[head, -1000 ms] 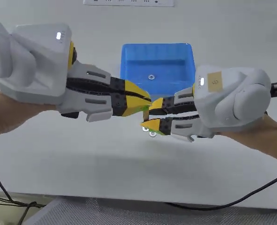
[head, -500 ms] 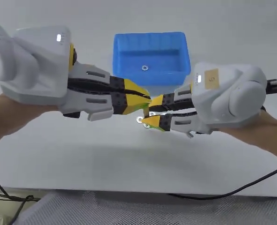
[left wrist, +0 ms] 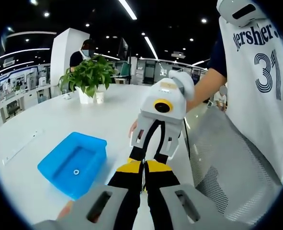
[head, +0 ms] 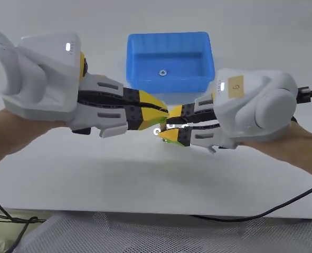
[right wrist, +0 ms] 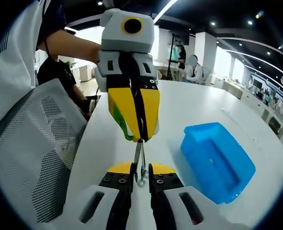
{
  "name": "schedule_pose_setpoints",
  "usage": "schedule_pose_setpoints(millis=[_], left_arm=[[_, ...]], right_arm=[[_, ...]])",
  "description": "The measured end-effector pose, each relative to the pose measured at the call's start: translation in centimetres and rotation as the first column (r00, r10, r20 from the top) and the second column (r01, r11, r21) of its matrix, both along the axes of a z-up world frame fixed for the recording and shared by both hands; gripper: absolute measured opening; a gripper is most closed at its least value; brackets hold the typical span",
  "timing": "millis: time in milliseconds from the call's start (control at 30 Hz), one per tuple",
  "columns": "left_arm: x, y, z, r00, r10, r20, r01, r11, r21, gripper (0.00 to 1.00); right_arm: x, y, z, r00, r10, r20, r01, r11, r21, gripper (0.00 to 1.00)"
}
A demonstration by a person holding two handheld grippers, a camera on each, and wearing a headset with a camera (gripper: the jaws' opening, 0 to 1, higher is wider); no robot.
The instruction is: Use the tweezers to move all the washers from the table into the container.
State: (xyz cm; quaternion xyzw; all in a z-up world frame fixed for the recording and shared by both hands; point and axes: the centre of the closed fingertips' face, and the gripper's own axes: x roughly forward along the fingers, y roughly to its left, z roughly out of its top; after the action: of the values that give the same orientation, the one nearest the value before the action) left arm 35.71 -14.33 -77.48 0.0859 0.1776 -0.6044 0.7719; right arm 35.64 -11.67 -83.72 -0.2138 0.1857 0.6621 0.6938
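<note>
Both grippers meet tip to tip above the white table (head: 92, 163). Thin metal tweezers (right wrist: 139, 153) run from the shut yellow jaws of my left gripper (head: 165, 112) into the jaws of my right gripper (head: 170, 126), which are shut on them too. A small washer (head: 157, 132) shows at the right gripper's tips, and the right gripper view has a washer (right wrist: 141, 181) as a ring at the tweezers' end. Whether the tweezers grip it I cannot tell. The blue container (head: 169, 84) stands just beyond the grippers with one washer (head: 162, 72) in it.
A black cable (head: 282, 208) trails off the table's near right edge. A mesh chair seat (right wrist: 40, 158) sits beside the table. A potted plant (left wrist: 88, 79) stands far off on the table, and people stand behind it.
The head camera has shifted. Both grippers stay tip to tip. Two washers showed under the right gripper a second ago; one shows at its tips now.
</note>
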Motion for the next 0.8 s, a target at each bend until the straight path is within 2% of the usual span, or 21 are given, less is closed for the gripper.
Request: schedule_pose_setpoints(millis=[333,700,733,767,800], left_arm=[[-0.2,-0.2,-0.3,1.0,-0.002,0.0,0.002,1.0,-0.003,0.05],[-0.6,-0.3,-0.3,1.0,-0.011,0.004,0.011,1.0,-0.004,0.05],[-0.6,-0.3,-0.3,1.0,-0.011,0.005,0.011,1.0,-0.003,0.05],[-0.7,-0.3,-0.3,1.0,-0.012,0.004,0.012,1.0,-0.002,0.05],[-0.7,-0.3,-0.3,1.0,-0.012,0.004,0.012,1.0,-0.002,0.05]], right_arm=[[-0.3,-0.3,-0.3,1.0,-0.006,-0.002,0.006,1.0,-0.006,0.13],[-0.5,-0.2,-0.4,1.0,0.003,-0.027,-0.003,1.0,0.002,0.13],[-0.6,-0.1,-0.6,0.999,0.008,-0.033,-0.009,1.0,-0.004,0.13],[-0.6,-0.3,-1.1,1.0,0.013,-0.028,-0.014,0.999,-0.035,0.13],[-0.8,-0.5,-1.9,0.999,0.046,0.0,-0.046,0.996,-0.077,0.13]])
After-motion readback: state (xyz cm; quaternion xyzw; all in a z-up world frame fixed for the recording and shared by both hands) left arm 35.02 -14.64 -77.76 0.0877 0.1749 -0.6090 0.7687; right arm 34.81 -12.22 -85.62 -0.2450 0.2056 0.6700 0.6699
